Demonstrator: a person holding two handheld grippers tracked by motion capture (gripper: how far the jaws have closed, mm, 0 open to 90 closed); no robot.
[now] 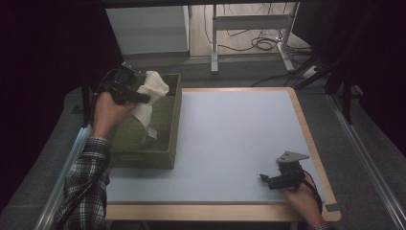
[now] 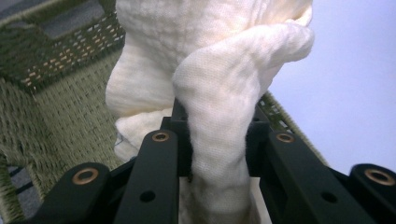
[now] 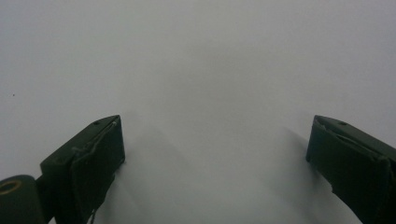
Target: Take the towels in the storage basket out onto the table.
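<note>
The left gripper (image 1: 143, 97) pinches the white cloth (image 1: 149, 96) above the basket (image 1: 173, 143); lift until its tail clears the rim (right gripper (image 3: 215, 154) rests wide open).

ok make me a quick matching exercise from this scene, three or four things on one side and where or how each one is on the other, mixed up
Things:
1. white cloth
2. green woven basket
3. left gripper
4. right gripper

States:
A. jaws wide apart, low over the bare table
B. stands at the table's left edge
C. hangs down into the basket, pinched near its top
D. raised above the basket, clamped on fabric

Pairs: 1-C, 2-B, 3-D, 4-A
</note>
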